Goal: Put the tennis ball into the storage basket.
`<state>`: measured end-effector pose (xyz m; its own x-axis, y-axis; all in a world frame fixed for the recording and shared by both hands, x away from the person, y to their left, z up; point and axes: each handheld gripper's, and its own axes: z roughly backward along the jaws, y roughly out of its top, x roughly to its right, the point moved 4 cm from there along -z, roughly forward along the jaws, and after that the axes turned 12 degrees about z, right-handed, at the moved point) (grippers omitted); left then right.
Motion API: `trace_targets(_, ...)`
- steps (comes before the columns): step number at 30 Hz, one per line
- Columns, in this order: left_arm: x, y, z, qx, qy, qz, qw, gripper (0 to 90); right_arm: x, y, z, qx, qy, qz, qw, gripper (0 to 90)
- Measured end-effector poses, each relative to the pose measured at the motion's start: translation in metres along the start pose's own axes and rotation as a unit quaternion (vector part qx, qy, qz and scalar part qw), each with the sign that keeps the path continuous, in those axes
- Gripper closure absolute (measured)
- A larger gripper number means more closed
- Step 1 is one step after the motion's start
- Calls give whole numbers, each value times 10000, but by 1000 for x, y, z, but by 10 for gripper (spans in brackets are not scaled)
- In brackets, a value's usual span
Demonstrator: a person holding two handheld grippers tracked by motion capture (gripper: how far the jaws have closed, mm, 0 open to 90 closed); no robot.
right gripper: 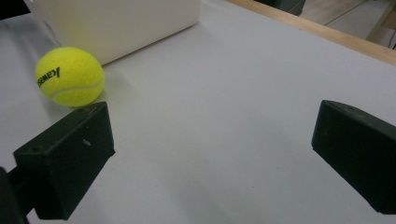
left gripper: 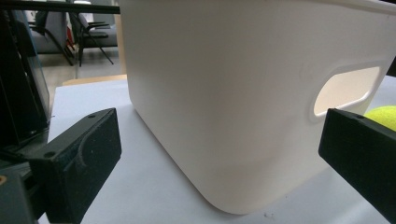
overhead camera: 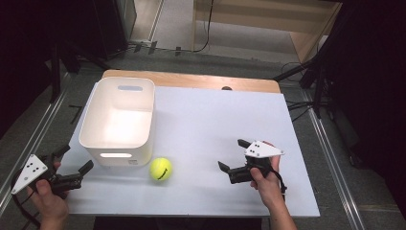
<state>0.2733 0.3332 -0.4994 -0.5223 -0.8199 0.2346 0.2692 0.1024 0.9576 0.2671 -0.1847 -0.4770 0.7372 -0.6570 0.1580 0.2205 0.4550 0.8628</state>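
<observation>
Right gripper (overhead camera: 231, 154): jaws spread wide, nothing between them, touching nothing, above bare table (overhead camera: 215, 124). Ball (overhead camera: 161, 169) lies well apart to its left, just beside the bin's (overhead camera: 119, 120) near corner. Left gripper (overhead camera: 74, 159): jaws also wide, empty, facing the bin wall.

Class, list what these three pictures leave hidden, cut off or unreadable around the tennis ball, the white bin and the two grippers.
- Tennis ball: in the left gripper view, mostly hidden behind one black jaw and the picture's right edge.
- White bin: in the right gripper view, cut off by the top edge; rim and inside unseen.
- Bin floor: high view, washed out by glare.
- Ball's print: high view, too small to read.
</observation>
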Motion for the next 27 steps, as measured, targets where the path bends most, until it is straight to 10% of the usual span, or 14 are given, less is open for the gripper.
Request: trace_targets(27, 0, 0, -1, -26, -31, 15, 10000, 0, -26, 30, -39, -634, 866, 576, 9925, 0)
